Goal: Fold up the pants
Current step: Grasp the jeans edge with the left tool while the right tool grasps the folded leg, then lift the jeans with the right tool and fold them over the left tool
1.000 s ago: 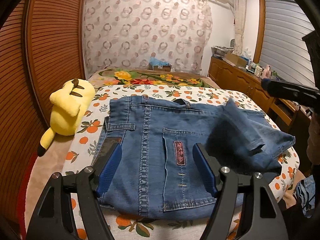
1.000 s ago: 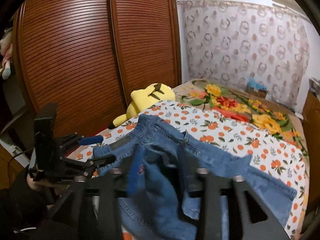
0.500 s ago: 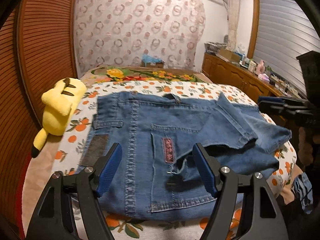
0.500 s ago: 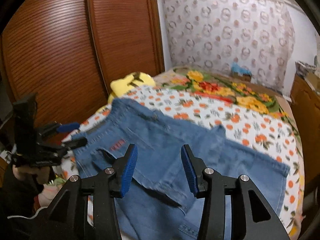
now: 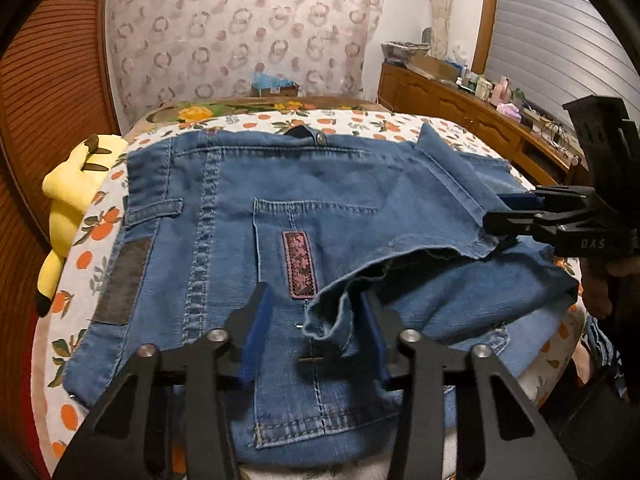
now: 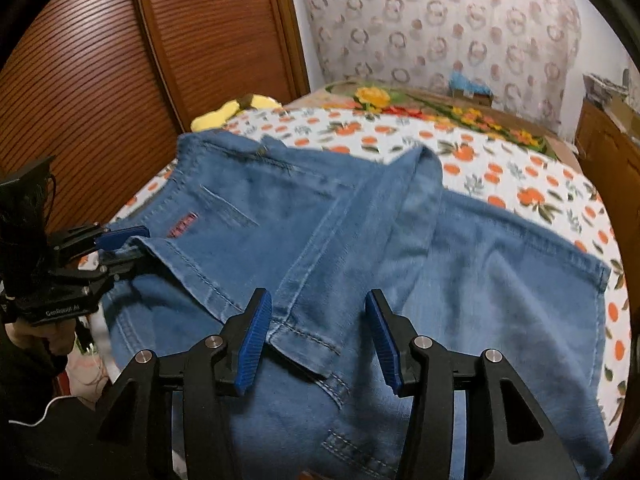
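Note:
Blue jeans (image 5: 224,208) lie on the bed, seat up, with the leg end folded back over them (image 5: 432,216). My left gripper (image 5: 316,328) is low over the near hem corner (image 5: 328,320). Its jaws are closing, the rumpled cuff sits between the blue pads (image 5: 256,328), and the left pad stands clear of it. In the right wrist view the left gripper (image 6: 120,248) sits at that same corner. My right gripper (image 6: 318,336) hovers over the other hem corner (image 6: 304,344). Its jaws are opening and the pads do not touch the cloth. It also shows at the right edge (image 5: 504,212).
A yellow plush toy (image 5: 76,184) lies by the bed's left side against the wooden slatted wardrobe (image 6: 100,80). The orange-print sheet (image 6: 500,176) covers the bed. A wooden dresser (image 5: 460,104) with clutter runs along the right wall. A small box (image 5: 274,86) sits at the bed's head.
The leg end came down from the air and now lies folded over the seat. Both grippers sank toward the jeans. The left jaws narrowed around the hem corner.

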`<state>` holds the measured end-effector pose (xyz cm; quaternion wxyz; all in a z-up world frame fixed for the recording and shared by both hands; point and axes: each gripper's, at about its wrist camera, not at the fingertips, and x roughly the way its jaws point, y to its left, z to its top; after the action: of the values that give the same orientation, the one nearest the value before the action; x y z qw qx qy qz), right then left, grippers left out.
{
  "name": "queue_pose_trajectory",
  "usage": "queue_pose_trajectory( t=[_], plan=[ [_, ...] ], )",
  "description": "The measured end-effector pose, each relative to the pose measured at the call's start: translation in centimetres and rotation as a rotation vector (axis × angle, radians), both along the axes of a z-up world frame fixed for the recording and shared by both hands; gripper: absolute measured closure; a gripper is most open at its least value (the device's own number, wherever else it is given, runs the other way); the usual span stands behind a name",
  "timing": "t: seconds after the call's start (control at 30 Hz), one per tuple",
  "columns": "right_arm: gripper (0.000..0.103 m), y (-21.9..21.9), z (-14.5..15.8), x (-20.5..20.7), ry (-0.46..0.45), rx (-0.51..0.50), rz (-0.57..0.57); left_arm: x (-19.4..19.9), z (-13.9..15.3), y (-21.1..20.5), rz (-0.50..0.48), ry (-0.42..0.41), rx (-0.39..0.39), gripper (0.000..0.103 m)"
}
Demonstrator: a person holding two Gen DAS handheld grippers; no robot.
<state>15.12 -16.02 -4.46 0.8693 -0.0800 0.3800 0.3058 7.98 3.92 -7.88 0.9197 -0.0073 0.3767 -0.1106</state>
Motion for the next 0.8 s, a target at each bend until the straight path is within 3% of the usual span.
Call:
queue_pose_trajectory(
  t=[0.13,0.2,0.47,0.8],
  plan=[
    [0.054,-0.3,-0.4,0.4,0.02,0.016,0.007,-0.2,0.1,0.0,-0.017,-0.003,-0.016,0.082],
    [0.091,0.1,0.0,0.4,0.008,0.027,0.032,-0.5,0.5,-0.3,-0.01,-0.018,-0.006,0.084],
    [0.097,1.5,4.0,0.3,-0.099,0.066,0.1,-2.7,4.2,0.4,0.002,-0.115,-0.036,0.096],
    [0.098,5.3,10.3,0.8,-0.233,0.127,0.192,-5.9,8.1,4.7,0.093,-0.228,-0.067,0.097]
  ],
)
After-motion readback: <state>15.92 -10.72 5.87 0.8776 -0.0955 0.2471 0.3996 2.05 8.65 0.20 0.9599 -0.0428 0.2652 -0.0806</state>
